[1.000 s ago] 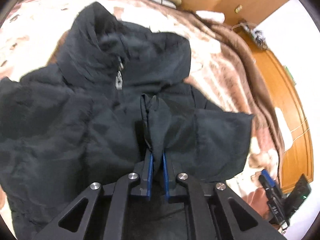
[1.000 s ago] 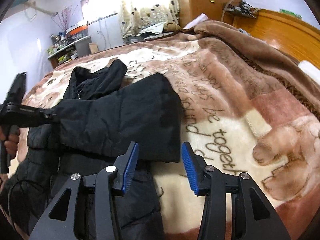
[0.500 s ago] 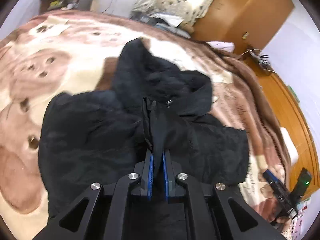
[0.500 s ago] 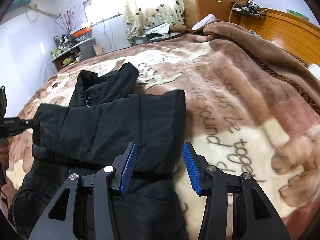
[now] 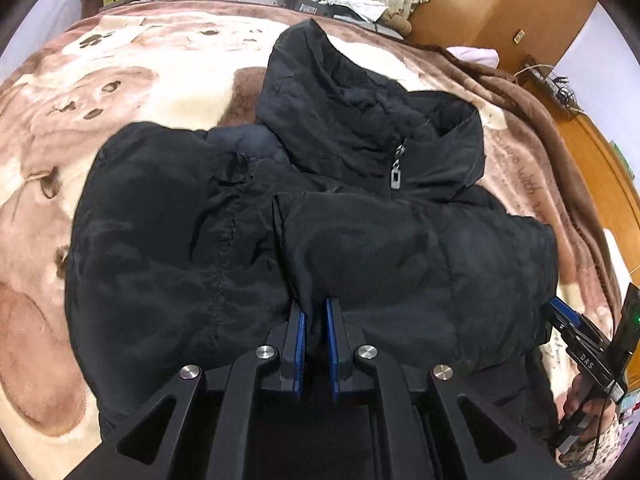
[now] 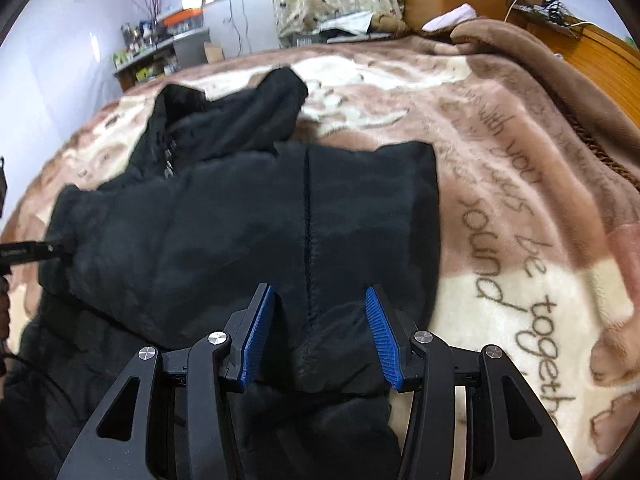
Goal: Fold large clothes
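Observation:
A black hooded padded jacket (image 5: 168,248) lies on the bed, hood (image 5: 344,120) toward the far side, zip pull (image 5: 396,176) at the collar. One sleeve (image 5: 420,256) is folded across the chest. My left gripper (image 5: 315,320) is shut on the cuff end of that sleeve. In the right wrist view the same sleeve (image 6: 256,232) lies across the jacket. My right gripper (image 6: 320,312) is open, its blue pads either side of the sleeve's shoulder fold. The right gripper also shows in the left wrist view (image 5: 568,320).
A brown and cream fleece blanket (image 6: 520,200) with printed writing covers the bed. A wooden headboard (image 5: 600,184) runs along the right. A curtain, shelves with clutter (image 6: 160,40) and a wooden wardrobe (image 5: 500,0) stand beyond the bed.
My left gripper has carried the sleeve cuff across the jacket's chest and lowered it. My right gripper has come down around the sleeve's shoulder fold, still open.

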